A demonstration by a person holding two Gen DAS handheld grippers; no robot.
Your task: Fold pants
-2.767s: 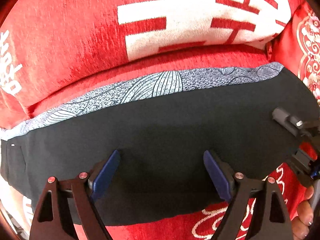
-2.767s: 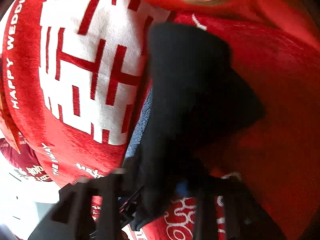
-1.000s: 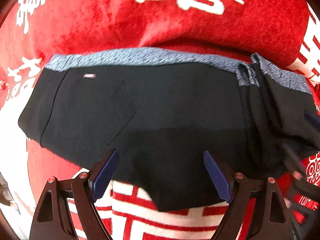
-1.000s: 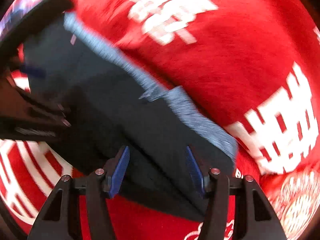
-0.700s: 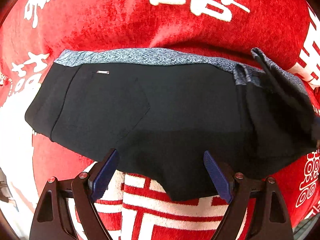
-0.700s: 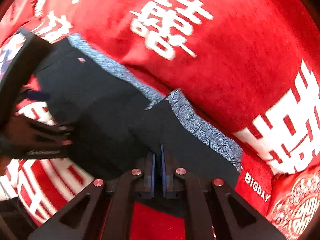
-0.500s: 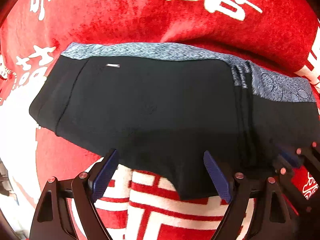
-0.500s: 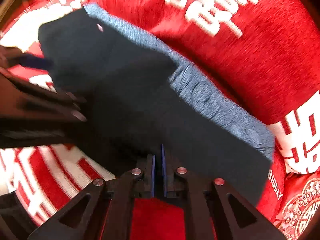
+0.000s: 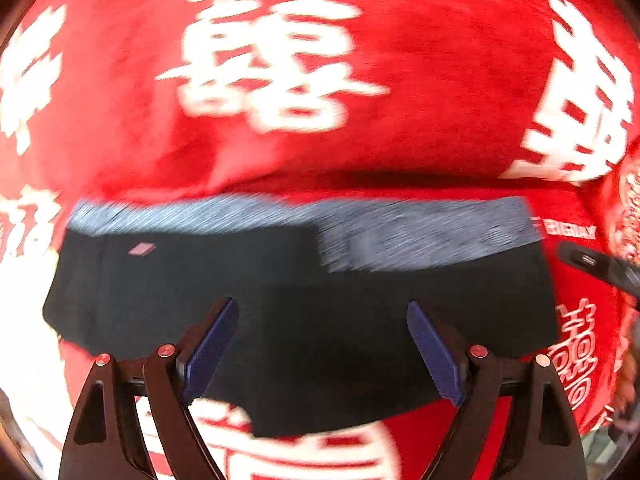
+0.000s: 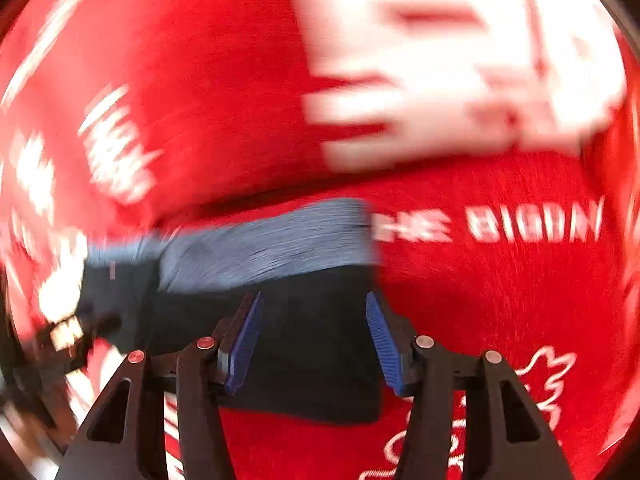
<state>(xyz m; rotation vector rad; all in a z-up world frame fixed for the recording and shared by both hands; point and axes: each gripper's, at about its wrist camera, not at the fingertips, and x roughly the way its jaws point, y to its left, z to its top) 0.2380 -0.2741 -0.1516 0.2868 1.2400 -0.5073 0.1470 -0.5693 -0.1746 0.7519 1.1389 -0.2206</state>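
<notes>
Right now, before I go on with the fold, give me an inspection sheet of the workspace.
Surface: red cloth with white characters, blurred.
Job's things: black pants with grey waistband, lying flat, one end folded over.
Clutter: nothing seen.
Grippers: left tool open, empty, above the pants; right tool jaws just opened, nothing pinched, over the pants' end.
Cables: nothing seen.
Surroundings: red cushions behind.

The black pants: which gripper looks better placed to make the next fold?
Probably the right gripper: its open jaws straddle the right end of the pants. The left gripper, also open, hovers over their middle.
</notes>
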